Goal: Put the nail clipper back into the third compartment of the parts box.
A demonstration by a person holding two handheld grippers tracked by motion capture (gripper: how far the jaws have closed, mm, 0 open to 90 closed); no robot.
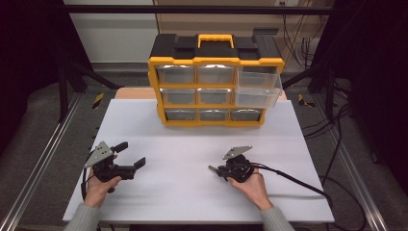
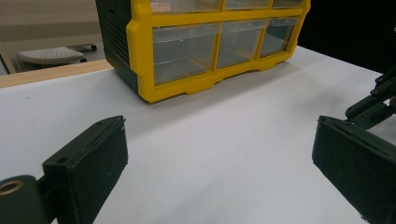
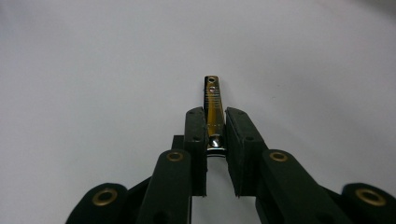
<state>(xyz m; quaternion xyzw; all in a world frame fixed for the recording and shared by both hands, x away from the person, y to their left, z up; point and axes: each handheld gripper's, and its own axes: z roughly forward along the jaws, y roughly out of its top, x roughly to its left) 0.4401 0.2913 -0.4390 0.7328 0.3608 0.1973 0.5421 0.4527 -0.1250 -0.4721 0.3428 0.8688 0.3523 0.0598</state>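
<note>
You are holding a nail clipper point(image 3: 213, 112) in your right gripper point(image 3: 215, 122), well in front of the organizer point(image 1: 215, 86) and off toward its right half as the high view shows it. The clipper is sticking out past the jaw tips with its long axis running straight along the jaws, so it is pointing away from your hand; in the high view its free end point(image 1: 212, 168) is aiming leftward across the table point(image 1: 192, 202), toward your left gripper point(image 1: 131, 155), roughly level with the tabletop. It is showing as a slim, shiny metal bar, chrome with a warm golden reflection, ridged along its upper face and carrying two small round rivets or holes near the far tip. The right jaws are pressing in on both of its narrow sides, nearly together, gripping its near half while the far half is standing free. Your left gripper is resting in front of the organizer's left half, well apart from the clipper, and its jaws are standing wide apart with bare table between them and nothing in their hold. The organizer itself is a yellow-framed cabinet of clear drawers with a black top and yellow handle, and its upper right drawers point(image 1: 258, 86) are sitting pulled forward.
</note>
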